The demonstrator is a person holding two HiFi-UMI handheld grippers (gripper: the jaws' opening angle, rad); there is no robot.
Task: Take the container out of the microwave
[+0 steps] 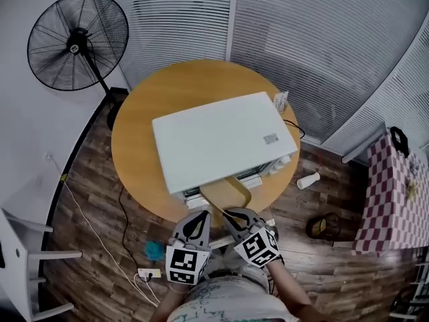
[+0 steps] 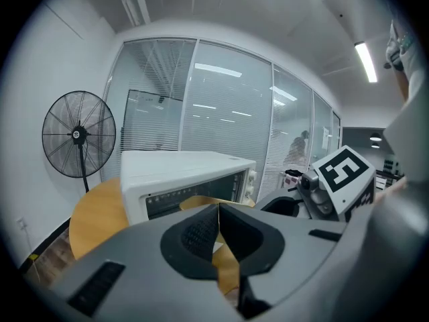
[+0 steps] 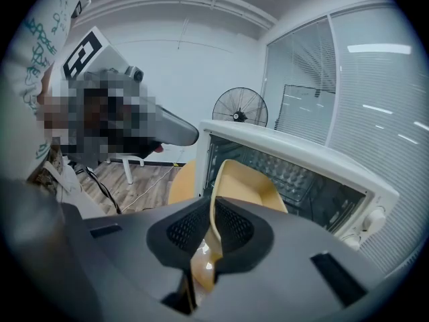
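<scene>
**A:** Container first: why did it sit partly out of the microwave, at its open front?

**B:** The right claw was clamped on its near rim, one pad inside the wall and one outside. I'd judge that grip was meant for drawing it clear of the microwave, over the counter edge.

**A:** And the left claw?

**B:** Its jaws were together on nothing. It hung just in front of the microwave beside the right one, probably in reserve to steady the container.

**A:** What couldn't be made out?

**B:** The microwave's top hid its cavity from the head view. Whether the container's far end rested on anything inside was unclear. Its walls hid any contents, and I couldn't pick out the door.
</scene>
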